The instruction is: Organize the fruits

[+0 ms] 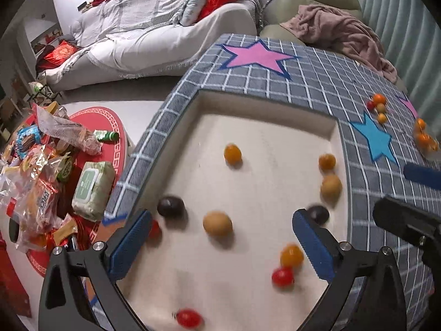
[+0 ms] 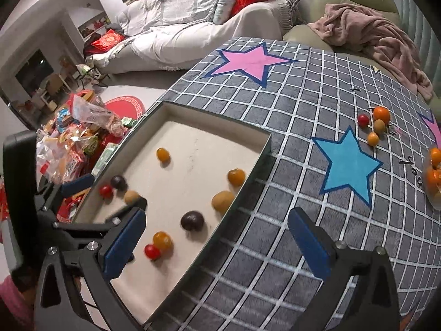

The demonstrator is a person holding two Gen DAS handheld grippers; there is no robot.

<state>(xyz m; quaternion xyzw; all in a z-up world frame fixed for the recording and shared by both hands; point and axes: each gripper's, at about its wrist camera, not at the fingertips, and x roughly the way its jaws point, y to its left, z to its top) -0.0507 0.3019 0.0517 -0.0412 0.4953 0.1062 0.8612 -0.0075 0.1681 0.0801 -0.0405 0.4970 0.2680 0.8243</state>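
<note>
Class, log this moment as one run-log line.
left gripper: open, over tray | right gripper: open, empty | fruits: loose in tray

pink blanket point(image 2: 369, 30), wet-wipes pack point(image 1: 93, 186), snack bags point(image 1: 41, 171)

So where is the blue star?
The blue star is on the checked cloth, right of the white tray in the right wrist view. A little bunch of fruits sits just past it.
</note>
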